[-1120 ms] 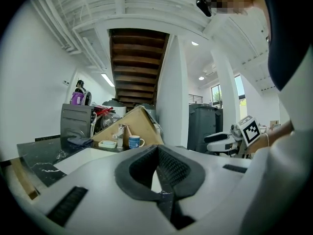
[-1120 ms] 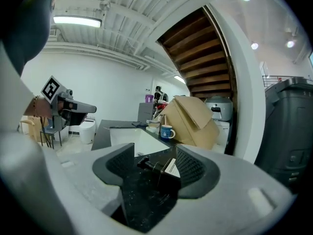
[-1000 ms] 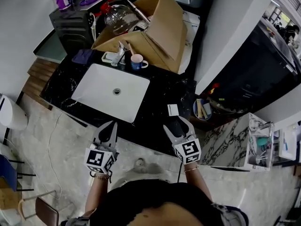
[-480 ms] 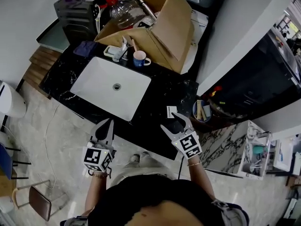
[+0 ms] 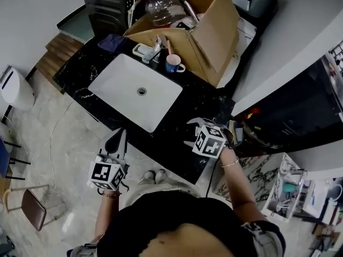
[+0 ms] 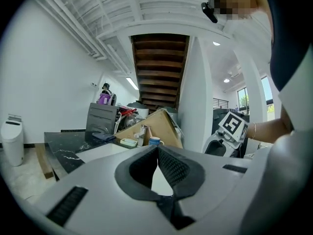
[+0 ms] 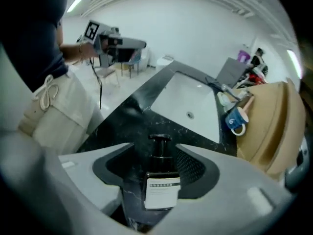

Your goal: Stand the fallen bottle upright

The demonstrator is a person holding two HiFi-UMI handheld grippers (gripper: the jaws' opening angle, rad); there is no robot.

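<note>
Fingers (image 7: 230, 187) of the right gripper (image 7: 155, 153) stand apart around the dark pump bottle (image 7: 160, 190), which appears to lie on the black tabletop (image 7: 132, 124), pump toward the white sink (image 7: 188, 99); a blue mug (image 7: 235, 121) sits beyond. The left gripper (image 6: 157, 151), pinched together and empty, hangs off the edge. The grasp looks unfinished: next comes closing on the body, then tipping it upright.

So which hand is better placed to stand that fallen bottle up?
The right tongs: open around the bottle lying on the counter. The left tongs are shut and away from it.
</note>
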